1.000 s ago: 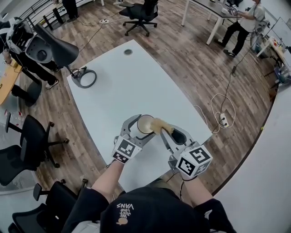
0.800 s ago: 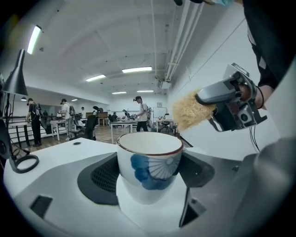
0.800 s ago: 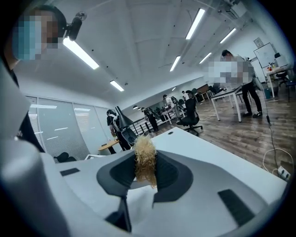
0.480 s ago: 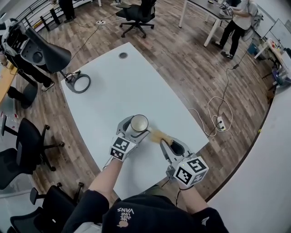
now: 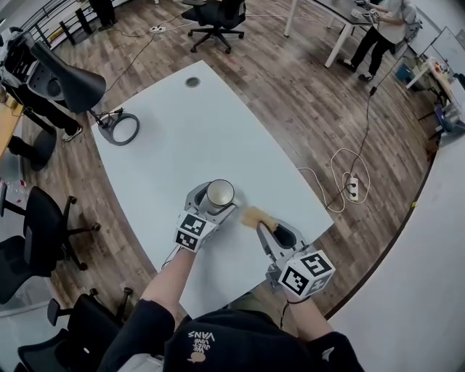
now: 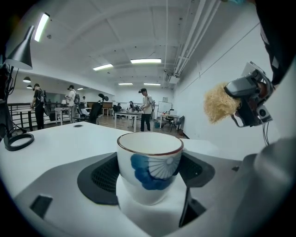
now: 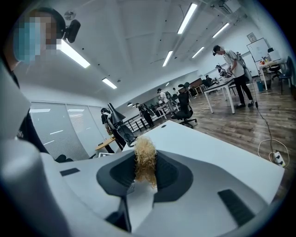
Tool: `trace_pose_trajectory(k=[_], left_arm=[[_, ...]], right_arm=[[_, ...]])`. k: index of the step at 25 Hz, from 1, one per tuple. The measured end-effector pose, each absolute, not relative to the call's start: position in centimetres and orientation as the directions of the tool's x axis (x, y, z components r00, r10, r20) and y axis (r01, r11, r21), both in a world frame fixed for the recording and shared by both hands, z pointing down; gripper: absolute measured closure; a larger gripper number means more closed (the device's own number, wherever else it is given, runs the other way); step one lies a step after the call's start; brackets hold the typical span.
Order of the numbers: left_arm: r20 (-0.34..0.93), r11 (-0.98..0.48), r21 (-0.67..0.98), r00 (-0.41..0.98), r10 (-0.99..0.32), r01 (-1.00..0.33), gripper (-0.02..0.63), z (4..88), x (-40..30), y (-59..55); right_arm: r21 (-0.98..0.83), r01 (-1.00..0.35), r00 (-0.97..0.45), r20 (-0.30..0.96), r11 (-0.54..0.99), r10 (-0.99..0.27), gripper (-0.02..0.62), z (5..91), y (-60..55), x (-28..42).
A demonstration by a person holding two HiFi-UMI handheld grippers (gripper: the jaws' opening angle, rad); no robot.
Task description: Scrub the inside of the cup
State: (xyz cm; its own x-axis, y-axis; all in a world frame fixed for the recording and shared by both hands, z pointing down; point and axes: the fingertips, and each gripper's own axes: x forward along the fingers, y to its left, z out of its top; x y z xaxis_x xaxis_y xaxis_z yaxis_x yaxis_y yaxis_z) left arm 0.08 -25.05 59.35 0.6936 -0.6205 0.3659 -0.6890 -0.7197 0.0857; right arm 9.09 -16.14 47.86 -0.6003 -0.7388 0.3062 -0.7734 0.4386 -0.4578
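Nearest, at 6 o'clock in the head view, the right gripper is seen with its marker cube toward the person, and its jaws are closed nearly together on a tuft of pale yellow fibrous scrubber; in the right gripper view the same tuft is pinched upright between the two dark pads, its curly top standing above them. Just to its 10 o'clock, the left gripper is spread to the width of a white ceramic cup with a blue flower and a brown rim, which is clamped by its sides. In the left gripper view the cup is held upright with its mouth up, and the scrubber is seen at 2 o'clock from the rim, apart from the cup and outside it. Whether the cup's foot touches the surface cannot be told. Both grippers are held over the near end of a long white table. Farther off, at 10 o'clock, the ring-shaped base of a black desk lamp is set on the table's far left corner. On the wooden floor at 3 o'clock a white power strip is lying with its cable, and at 12 o'clock a black office chair is parked beyond the table.
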Motion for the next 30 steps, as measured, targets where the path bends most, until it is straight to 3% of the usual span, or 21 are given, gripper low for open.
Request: trace_pose_trajectory(k=[30], left_arm=[[0.310,-0.729,0.043,0.703,-0.641,-0.684,0.225,57.9,-1.0,-23.7]], right_arm=[[-0.447,-0.756,-0.625,0.279,0.477,-0.729,0.503,46.7,-15.5,8.1]])
